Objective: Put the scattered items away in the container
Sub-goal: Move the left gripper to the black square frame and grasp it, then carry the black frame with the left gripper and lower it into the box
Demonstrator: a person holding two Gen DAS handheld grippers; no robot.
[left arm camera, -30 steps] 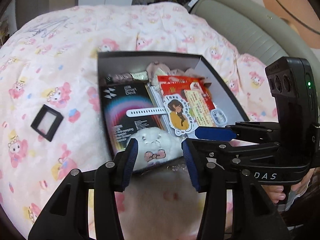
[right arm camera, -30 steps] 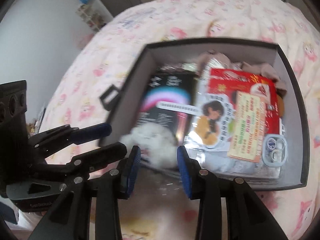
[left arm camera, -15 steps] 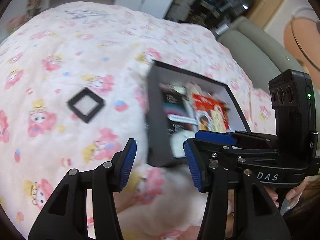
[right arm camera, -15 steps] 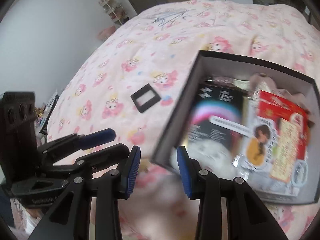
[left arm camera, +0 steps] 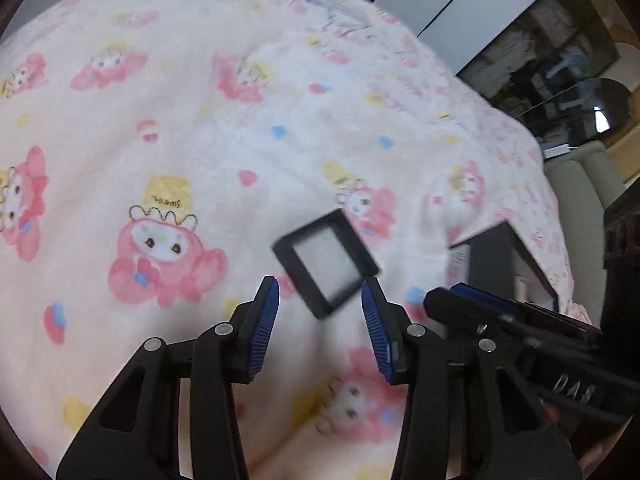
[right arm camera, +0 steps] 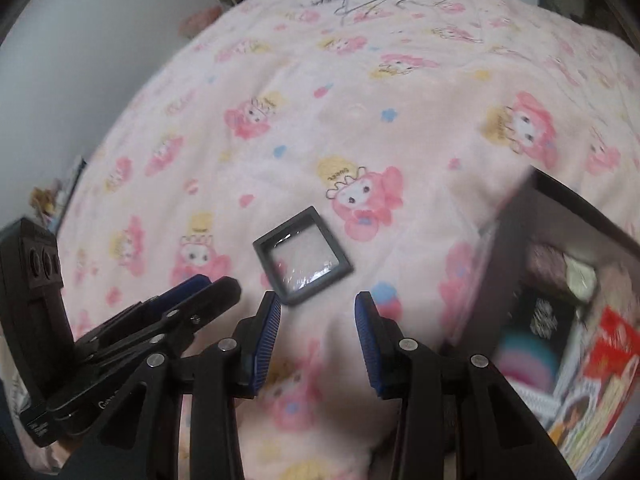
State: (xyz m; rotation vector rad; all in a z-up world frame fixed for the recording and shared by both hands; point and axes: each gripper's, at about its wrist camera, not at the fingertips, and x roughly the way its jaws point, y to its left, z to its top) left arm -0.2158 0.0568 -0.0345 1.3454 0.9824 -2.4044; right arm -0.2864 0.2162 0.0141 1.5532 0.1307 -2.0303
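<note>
Both the left claw (left arm camera: 318,306) and right claw (right arm camera: 318,318) gape, released, near the slightly blurred black frame (left arm camera: 326,262) on the blanket (left arm camera: 180,120).

Small square black-framed case (left arm camera: 326,262) (right arm camera: 302,256) with clear window lying flat on the bed; dark open box (right arm camera: 560,216) (left arm camera: 500,256) alongside, holding packets and cards.

Pink cartoon-print blanket (left arm camera: 168,128) covers the bed, grey sofa (left arm camera: 580,184) beyond it, white wall (right arm camera: 80,40) alongside.

Box (right arm camera: 556,280) contents blurred, edge-cropped
</note>
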